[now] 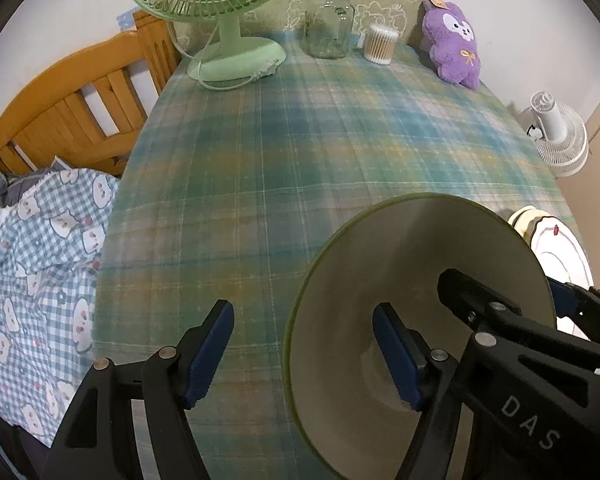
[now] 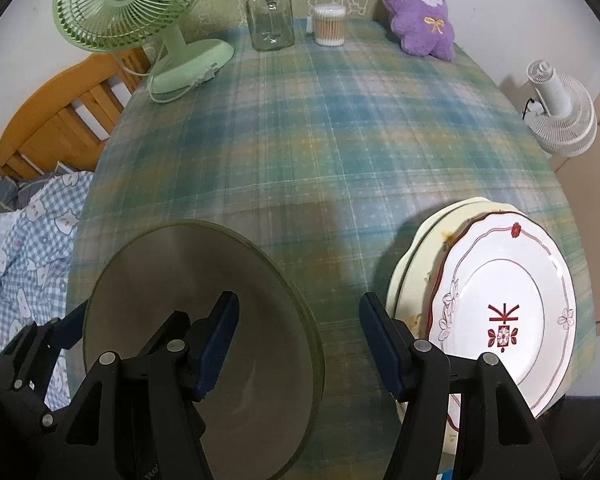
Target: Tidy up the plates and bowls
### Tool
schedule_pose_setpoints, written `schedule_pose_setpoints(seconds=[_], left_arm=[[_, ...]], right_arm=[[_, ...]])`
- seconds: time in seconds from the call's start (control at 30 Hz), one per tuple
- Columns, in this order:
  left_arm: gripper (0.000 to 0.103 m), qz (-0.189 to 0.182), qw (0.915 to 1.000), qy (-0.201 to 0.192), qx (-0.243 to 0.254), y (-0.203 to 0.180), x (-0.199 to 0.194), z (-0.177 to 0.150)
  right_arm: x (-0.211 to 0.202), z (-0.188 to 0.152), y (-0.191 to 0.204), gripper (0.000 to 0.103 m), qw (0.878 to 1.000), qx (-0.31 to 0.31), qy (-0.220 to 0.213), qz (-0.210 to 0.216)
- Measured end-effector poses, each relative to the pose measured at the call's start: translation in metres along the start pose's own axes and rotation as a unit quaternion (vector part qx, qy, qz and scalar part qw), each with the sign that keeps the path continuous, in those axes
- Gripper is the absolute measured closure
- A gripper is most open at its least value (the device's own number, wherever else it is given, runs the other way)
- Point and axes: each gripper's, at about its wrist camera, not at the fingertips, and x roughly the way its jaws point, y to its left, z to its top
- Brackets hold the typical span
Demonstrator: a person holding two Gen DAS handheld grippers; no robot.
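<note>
Green-rimmed, the bowl (image 1: 416,316) sits near the table's (image 1: 300,152) front edge; your left gripper (image 1: 304,356) gapes, one finger inside the bowl, gripping nothing. From your right wrist, your right gripper (image 2: 298,344) gapes too, between bowl and stacked plates (image 2: 500,316) at the front right corner.

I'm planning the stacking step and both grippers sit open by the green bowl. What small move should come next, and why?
Probably close the right gripper on the near rim of the green bowl. Its left finger is already inside the bowl and the right one outside, jaws open, nothing held. The plate stack sits just to the right. The left gripper also straddles the rim, open.
</note>
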Motion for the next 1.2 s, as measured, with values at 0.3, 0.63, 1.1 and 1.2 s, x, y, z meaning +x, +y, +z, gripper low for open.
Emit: schedule_pose_setpoints(seconds=[0.3,0.63,1.1,1.2], left_arm=[[0.040,-0.021,0.9997,0.003,0.010,-0.009,0.006,-0.004],[0.046,-0.012,0.9993,-0.003,0.037,-0.017,0.005,-0.004],[0.053,-0.021,0.9990,-0.005,0.039,-0.017,0.000,-0.005],[0.053,-0.027,0.9991,-0.004,0.033,-0.017,-0.003,-0.005]], right_arm=[[0.012,-0.004,-0.008,0.051,0.999,0.016,0.021,0.037],[0.017,-0.006,-0.006,0.060,0.997,0.013,0.027,0.070],[0.014,-0.006,-0.004,0.060,0.998,0.011,0.028,0.061],[0.011,-0.006,-0.005,0.060,0.998,0.012,0.025,0.059]])
